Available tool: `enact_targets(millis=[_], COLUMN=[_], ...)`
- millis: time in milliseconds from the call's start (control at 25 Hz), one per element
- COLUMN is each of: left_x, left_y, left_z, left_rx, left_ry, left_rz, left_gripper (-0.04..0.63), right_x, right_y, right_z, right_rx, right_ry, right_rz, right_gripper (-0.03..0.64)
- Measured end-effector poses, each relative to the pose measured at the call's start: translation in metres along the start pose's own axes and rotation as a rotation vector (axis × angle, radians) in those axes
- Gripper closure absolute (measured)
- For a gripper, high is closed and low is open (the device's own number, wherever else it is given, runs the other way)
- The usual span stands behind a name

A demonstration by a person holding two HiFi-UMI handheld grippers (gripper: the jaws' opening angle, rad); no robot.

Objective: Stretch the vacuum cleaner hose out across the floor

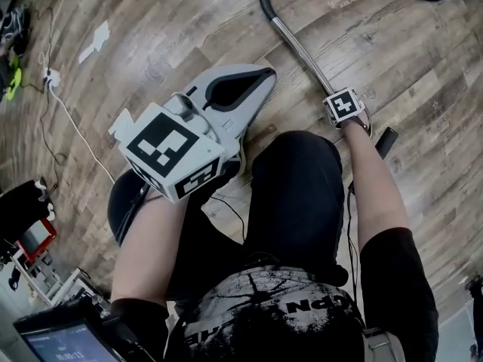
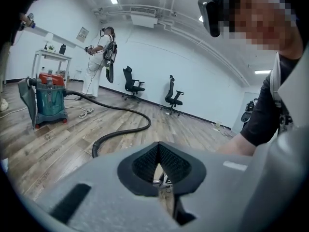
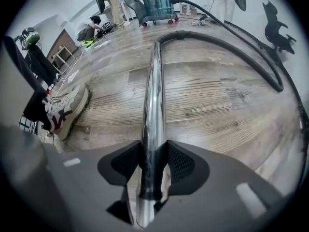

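Right gripper (image 3: 153, 167) clamps the chrome wand (image 3: 154, 95), which runs straight ahead of it into the black hose (image 3: 241, 52) looping off right. My left gripper (image 2: 158, 166), closed and empty, looks farther off.

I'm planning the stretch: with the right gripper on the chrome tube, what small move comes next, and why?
Probably pull the right gripper, clamped on the chrome tube, further from the vacuum cleaner: the hose lies in a slack curve across the floor.
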State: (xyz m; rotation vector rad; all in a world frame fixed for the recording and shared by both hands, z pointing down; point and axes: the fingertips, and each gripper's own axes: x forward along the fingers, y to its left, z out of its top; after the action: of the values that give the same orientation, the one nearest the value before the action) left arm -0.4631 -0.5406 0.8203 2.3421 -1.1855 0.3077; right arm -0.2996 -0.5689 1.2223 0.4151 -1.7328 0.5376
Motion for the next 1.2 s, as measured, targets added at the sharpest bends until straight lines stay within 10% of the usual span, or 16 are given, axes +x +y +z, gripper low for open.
enact_targets(millis=[280,560,760,1200], left_x=[0.046,0.140,0.189,0.274], left_y=[0.000,0.039,0.044,0.031], left_z=[-0.021,-0.110,-0.181,-0.207], left_rx=[-0.081,-0.599,-0.979,-1.310], left_ry=[0.103,0.165,0.075,-0.179], left_rz=[0.005,0.004,-0.026,-0.134], left_gripper=[0.536,0.415,0.343,0.285], right_x=[-0.077,-0.110,-0.138,-0.171], right_y=[-0.039,-0.028,-0.028,-0.004], right_z=[-0.022,-0.037,-0.047,-0.055], right_rx=[-0.065,-0.103,-0.111,-0.151], right_ry=[0.119,0.138,0.210,0.195], right_rz=[-0.085,-0.026,-0.050,-0.025], right_gripper=[0.439,0.439,0.439,0.439])
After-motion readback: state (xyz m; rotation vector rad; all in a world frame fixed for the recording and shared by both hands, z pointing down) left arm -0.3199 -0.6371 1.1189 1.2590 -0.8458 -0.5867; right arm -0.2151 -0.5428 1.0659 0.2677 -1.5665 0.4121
